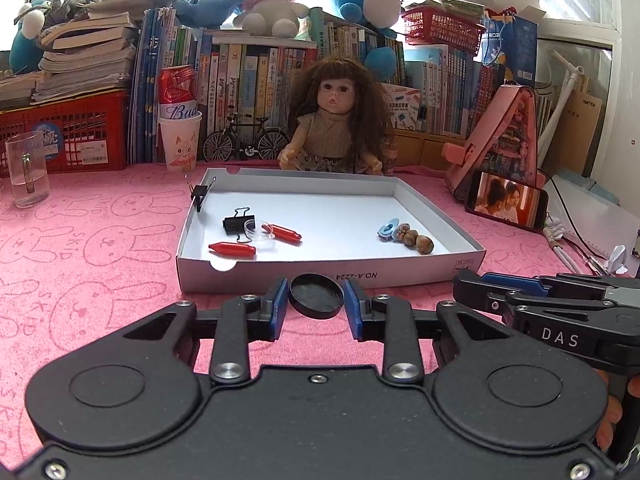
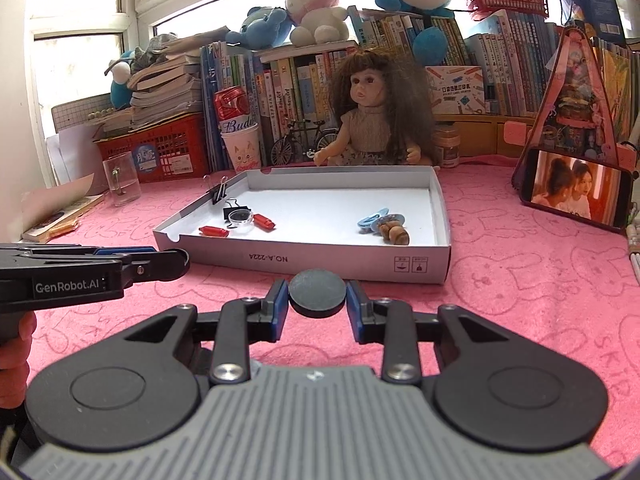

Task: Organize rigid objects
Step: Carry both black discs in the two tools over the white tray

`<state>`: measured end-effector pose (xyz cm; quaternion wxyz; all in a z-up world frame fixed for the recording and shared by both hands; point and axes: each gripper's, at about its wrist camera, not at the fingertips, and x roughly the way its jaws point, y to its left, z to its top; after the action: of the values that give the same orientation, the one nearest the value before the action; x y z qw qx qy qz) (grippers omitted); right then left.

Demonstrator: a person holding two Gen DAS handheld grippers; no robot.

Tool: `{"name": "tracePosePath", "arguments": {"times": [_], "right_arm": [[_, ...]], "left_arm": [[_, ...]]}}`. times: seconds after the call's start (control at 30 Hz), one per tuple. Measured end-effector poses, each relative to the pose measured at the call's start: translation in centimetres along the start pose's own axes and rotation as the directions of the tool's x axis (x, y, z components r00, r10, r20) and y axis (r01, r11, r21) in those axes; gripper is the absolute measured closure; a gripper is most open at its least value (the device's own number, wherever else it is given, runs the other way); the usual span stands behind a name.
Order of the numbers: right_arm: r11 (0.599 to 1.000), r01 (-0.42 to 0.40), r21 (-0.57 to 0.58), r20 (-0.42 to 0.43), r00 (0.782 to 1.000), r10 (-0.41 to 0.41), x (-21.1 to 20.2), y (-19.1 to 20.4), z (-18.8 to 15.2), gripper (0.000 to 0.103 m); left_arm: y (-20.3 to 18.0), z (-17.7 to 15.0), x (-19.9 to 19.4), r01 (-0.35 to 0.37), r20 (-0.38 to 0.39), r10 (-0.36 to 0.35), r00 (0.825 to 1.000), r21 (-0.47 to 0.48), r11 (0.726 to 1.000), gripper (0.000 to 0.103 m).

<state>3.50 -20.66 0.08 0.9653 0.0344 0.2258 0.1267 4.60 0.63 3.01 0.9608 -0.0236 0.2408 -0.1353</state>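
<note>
A shallow white box lid (image 1: 280, 276) (image 2: 360, 270) lies on the pink mat. Inside at its left are two red tubes (image 1: 234, 249) (image 2: 215, 231), black binder clips (image 1: 239, 221) (image 2: 219, 192) and a clear round lid (image 1: 262, 231) (image 2: 240, 219); at its right a blue clip (image 1: 387, 229) (image 2: 372, 218) and brown nuts (image 1: 416, 240) (image 2: 394, 234). My left gripper (image 1: 316, 295) is shut on a black round cap (image 1: 317, 295), hollow side up, just before the box. My right gripper (image 2: 317, 291) is shut on a second black round disc (image 2: 317, 291), also before the box.
A doll (image 1: 334, 120) sits behind the box. A glass mug (image 1: 26, 168), paper cup with can (image 1: 180, 136), toy bicycle (image 1: 246, 140), red crate (image 1: 64, 132), books and plush toys line the back. A phone (image 1: 506, 202) on a pink stand plays at right.
</note>
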Motion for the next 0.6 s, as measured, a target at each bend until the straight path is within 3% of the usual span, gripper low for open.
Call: {"name": "tracePosePath", "arguments": {"times": [0.3, 0.6], "right_arm": [[0.999, 0.041, 0.028, 0.015, 0.999, -0.041, 1.8, -1.1, 2.4, 0.067], [0.998, 0.052, 0.042, 0.002, 0.999, -0.052, 4.3, -1.7, 4.0, 0.067]], "left_arm": [[0.5, 2.3, 2.6, -0.013, 0.019, 0.014, 1.0, -0.005, 1.0, 0.074], [1.2, 3.7, 6.2, -0.033, -0.01, 0.033, 0.999, -0.007, 0.999, 0.074]]}}
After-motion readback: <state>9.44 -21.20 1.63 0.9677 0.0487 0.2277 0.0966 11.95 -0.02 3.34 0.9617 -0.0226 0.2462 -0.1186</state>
